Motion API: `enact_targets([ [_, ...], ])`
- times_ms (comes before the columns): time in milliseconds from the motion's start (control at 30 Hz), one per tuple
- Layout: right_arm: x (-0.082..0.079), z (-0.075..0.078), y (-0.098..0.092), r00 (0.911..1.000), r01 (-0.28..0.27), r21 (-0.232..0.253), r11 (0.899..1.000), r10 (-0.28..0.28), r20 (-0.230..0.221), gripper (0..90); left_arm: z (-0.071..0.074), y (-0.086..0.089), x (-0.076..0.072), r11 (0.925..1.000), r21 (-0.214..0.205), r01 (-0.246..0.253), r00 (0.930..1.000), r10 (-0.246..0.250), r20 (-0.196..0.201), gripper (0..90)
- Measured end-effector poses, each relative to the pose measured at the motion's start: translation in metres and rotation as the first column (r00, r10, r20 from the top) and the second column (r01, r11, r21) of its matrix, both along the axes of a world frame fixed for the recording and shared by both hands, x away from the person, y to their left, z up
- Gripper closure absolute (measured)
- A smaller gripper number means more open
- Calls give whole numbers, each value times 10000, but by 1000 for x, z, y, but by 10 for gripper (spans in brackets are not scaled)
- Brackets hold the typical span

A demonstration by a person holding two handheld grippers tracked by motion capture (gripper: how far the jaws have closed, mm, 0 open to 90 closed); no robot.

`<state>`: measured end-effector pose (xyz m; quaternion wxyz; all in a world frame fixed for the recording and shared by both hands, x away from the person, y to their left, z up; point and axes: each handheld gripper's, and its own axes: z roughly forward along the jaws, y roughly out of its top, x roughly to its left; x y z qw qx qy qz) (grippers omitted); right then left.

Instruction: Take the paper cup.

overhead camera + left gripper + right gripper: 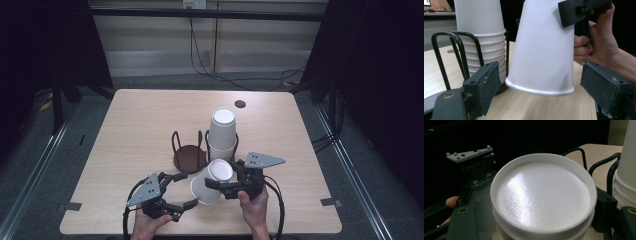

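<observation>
The tilted cup (544, 200) hides the right gripper's fingers, its lower wall cut off.

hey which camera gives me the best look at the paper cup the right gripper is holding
The left gripper view: the held cup shows side-on, upside down and tilted, rim to wall. The high view shows it small, in the right gripper. The right gripper view shows mainly its upturned base.

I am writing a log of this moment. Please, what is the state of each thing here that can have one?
White paper cup: upside down, tilted, lifted, held near its base.
Stack of white paper cups: upside down, upright in a wire holder.
Black wire holder with round brown base: empty.
Right tool: shut on the cup.
Left tool: open, near the cup's rim.
</observation>
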<state>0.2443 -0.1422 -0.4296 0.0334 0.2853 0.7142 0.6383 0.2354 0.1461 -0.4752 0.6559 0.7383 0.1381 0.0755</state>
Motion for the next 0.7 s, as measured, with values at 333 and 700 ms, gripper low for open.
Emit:
enact_targets([
  [333,-2,-11,8,9994,-328,87,9994,329,-146,245,-12,-6,0,9986,311,427,9987,-418,-284,155],
  [700,0,-16,16,9975,-656,68,9978,658,-276,245,-14,-9,4,9975,402,580,9976,-564,-389,153],
])
